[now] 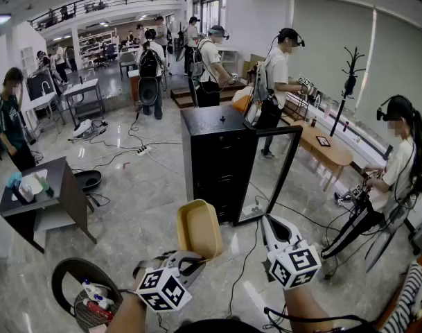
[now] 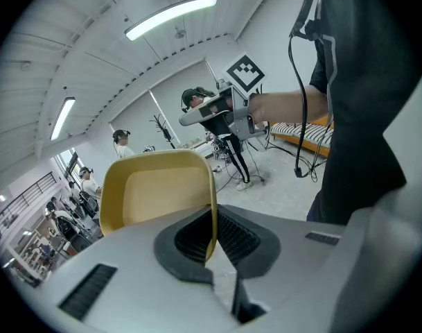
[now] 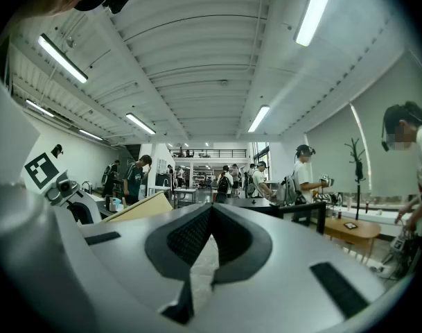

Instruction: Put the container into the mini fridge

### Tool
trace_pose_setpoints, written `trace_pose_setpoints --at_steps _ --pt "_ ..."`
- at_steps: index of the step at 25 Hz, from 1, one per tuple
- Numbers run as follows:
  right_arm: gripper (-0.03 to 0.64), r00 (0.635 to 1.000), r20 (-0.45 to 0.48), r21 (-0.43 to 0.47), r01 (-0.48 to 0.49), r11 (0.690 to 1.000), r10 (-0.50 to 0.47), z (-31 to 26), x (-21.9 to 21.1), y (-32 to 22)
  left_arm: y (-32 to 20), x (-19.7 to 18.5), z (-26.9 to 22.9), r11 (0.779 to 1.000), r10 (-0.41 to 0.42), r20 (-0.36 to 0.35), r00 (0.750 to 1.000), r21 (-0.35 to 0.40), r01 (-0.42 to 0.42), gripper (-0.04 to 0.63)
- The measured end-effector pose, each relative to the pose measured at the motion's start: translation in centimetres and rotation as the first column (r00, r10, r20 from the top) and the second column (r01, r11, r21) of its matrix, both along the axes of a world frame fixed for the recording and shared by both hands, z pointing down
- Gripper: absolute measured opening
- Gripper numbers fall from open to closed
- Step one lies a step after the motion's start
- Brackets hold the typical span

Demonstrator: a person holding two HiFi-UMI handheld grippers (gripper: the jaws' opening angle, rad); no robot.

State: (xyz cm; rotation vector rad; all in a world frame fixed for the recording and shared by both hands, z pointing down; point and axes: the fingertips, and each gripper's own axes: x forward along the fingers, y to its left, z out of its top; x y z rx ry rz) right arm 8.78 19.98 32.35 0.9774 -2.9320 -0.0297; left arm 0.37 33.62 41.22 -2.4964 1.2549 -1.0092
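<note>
A yellow plastic container (image 1: pixel 199 229) is held up on edge, with my left gripper (image 1: pixel 195 257) shut on its lower rim. In the left gripper view the container (image 2: pixel 155 193) fills the space ahead, its thin wall pinched between the pads of the left gripper (image 2: pixel 212 236). To its right my right gripper (image 1: pixel 269 222) hangs shut with nothing in it; its own view shows the right gripper (image 3: pixel 211 210) with jaws closed on air. The black mini fridge (image 1: pixel 216 159) stands on the floor ahead, its door (image 1: pixel 274 175) swung open to the right.
A dark side table (image 1: pixel 41 201) stands at left, and a round basket with bottles (image 1: pixel 84 293) sits by my left arm. Cables trail over the floor around the fridge. A person (image 1: pixel 394 175) crouches at right near a low wooden bench (image 1: pixel 327 151); others stand behind.
</note>
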Motion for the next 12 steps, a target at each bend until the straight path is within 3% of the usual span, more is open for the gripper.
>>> trace_pose_setpoints --at_steps 4,12 --pt "0.011 1.0 0.0 -0.007 0.004 1.0 -0.004 0.24 0.05 0.22 0.24 0.42 -0.45 1.0 0.008 -0.038 0.999 0.008 -0.008 0.015" --pt "0.011 1.0 -0.003 -0.003 -0.005 1.0 0.005 0.1 0.1 -0.08 0.06 0.62 -0.3 1.0 0.027 -0.018 0.999 0.003 -0.027 0.015"
